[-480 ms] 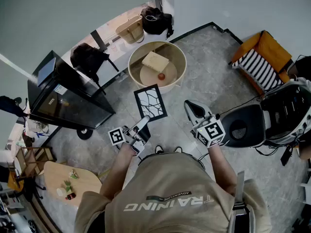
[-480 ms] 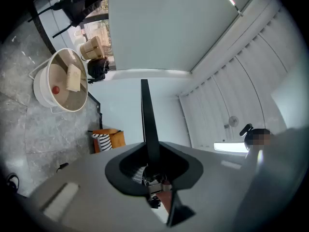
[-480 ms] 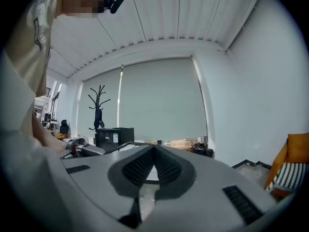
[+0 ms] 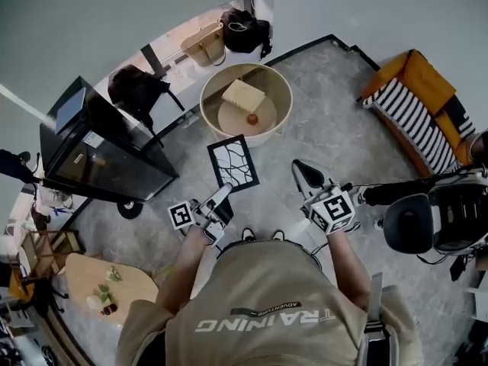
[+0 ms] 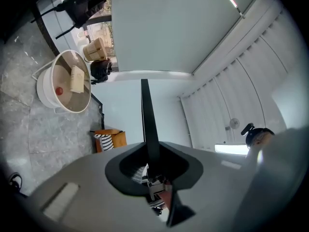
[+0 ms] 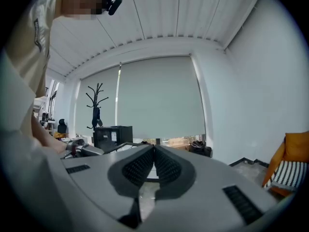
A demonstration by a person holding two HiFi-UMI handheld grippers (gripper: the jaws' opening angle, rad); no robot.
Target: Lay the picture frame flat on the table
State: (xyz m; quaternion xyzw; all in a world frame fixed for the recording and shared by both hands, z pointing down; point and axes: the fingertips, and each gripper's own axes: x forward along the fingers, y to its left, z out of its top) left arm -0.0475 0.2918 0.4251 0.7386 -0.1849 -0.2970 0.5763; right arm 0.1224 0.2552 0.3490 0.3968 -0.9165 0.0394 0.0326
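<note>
The picture frame [image 4: 233, 163], black with a white branching pattern, hangs in the air between me and the round table [image 4: 284, 90]. My left gripper [image 4: 222, 196] is shut on its near lower edge. In the left gripper view the frame [image 5: 146, 115] shows edge-on as a thin black strip rising from between the jaws of the left gripper [image 5: 153, 164]. My right gripper [image 4: 305, 175] hovers to the right of the frame, apart from it. In its own view the right gripper [image 6: 154, 150] has its ribbed pads pressed together with nothing between them.
The round table holds a beige block [image 4: 244, 96] and a small red ball [image 4: 252, 119]. A black cabinet [image 4: 99, 151] stands at left, an orange armchair with a striped cushion [image 4: 415, 105] at right, an office chair [image 4: 427, 219] beside me. Bags [image 4: 245, 30] lie by the wall.
The office chair at the right has rolled further right, uncovering more of the striped cushion. The frame and both grippers have hardly moved.
</note>
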